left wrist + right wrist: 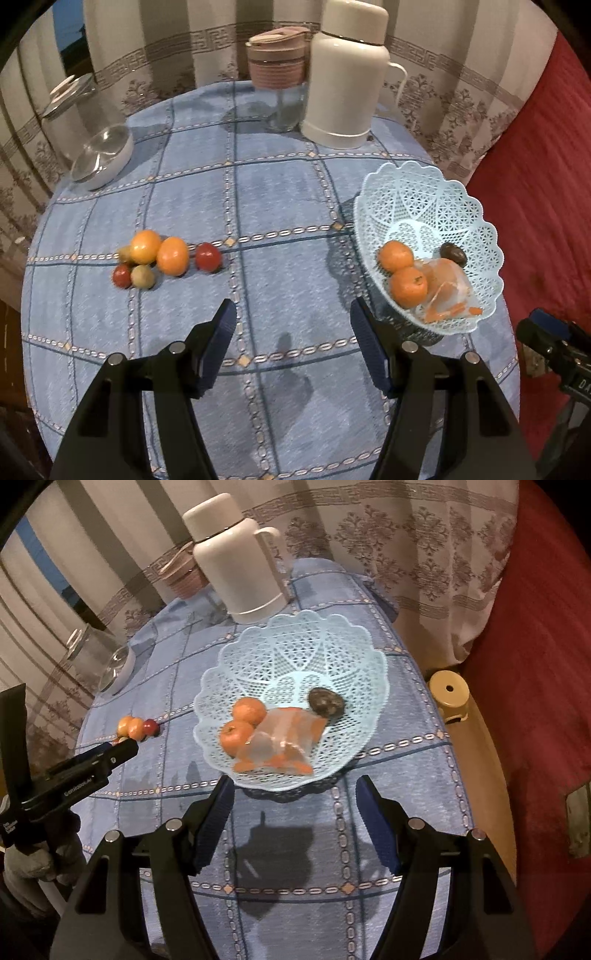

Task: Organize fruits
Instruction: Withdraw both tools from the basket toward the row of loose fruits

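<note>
With both hand-held grippers wide and empty, left (291,332) and right (295,808), I should centre the left on the red fruit (208,257) at eleven o'clock, then carry it to the basket (476,236) at two o'clock.

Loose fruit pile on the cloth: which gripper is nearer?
Left. The left gripper hovers just short of the pile; the right gripper faces the basket, farther off.

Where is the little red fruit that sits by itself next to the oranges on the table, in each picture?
Left wrist view: the lone red fruit lies left of centre, just right of the fruit pile.
Right wrist view: the same fruit sits far left, at the right end of the pile.
Shared landmark: the blue lace basket.
</note>
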Demonstrator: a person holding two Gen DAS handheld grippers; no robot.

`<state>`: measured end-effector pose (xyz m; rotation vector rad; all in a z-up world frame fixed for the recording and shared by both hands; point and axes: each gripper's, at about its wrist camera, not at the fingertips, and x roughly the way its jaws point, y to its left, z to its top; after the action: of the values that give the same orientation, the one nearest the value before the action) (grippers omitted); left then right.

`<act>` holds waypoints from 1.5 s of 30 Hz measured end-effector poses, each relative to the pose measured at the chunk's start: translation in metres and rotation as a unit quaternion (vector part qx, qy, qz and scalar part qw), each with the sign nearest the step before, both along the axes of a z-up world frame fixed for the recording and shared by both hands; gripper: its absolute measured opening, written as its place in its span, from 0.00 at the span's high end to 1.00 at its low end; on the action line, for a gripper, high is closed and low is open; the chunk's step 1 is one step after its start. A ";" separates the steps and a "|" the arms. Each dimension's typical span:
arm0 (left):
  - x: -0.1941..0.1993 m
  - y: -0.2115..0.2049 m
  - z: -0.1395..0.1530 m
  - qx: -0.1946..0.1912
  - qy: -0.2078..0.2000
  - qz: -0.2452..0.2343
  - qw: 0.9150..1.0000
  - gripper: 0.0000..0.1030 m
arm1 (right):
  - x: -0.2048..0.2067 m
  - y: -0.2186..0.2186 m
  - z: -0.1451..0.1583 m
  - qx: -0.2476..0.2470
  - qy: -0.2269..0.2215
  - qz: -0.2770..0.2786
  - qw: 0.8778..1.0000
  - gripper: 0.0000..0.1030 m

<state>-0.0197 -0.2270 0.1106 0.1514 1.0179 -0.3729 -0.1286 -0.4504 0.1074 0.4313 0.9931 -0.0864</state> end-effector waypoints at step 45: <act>0.052 0.188 -0.011 0.005 0.014 0.084 0.996 0.42 | 0.070 0.169 -0.011 0.010 0.022 0.081 0.996 0.32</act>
<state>0.0320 -0.0393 0.0993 0.0701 1.0515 -0.2177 -0.0587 -0.2815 0.0960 0.3672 1.0701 0.0600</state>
